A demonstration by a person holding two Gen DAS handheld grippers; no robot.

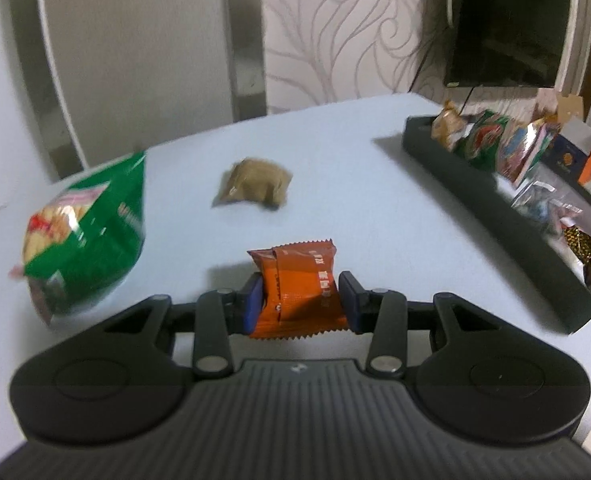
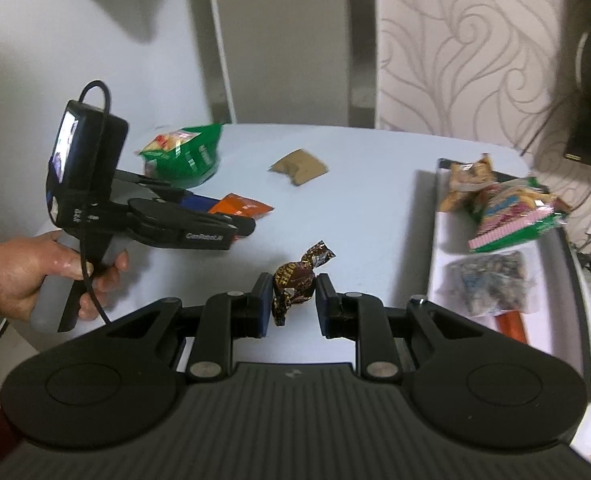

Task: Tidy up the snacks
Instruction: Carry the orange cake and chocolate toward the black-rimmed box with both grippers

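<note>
My left gripper [image 1: 300, 296] is shut on an orange snack packet [image 1: 298, 288] and holds it just above the pale table. From the right wrist view the left gripper [image 2: 231, 216] shows at the left with the orange packet [image 2: 242, 205] in it. My right gripper [image 2: 294, 300] is shut on a brown wrapped candy [image 2: 295, 280], which is pinched between the blue pads. A green biscuit bag [image 1: 83, 232] and a brown packet [image 1: 255, 186] lie on the table. A black tray [image 1: 495, 216] at the right holds several snacks.
The tray [image 2: 439, 264] has a white inside and holds a green bag [image 2: 511, 216], a tan bag [image 2: 467, 184] and a clear packet [image 2: 491, 280]. A person's hand [image 2: 27, 276] grips the left handle. A dark TV [image 1: 507, 24] hangs behind the table.
</note>
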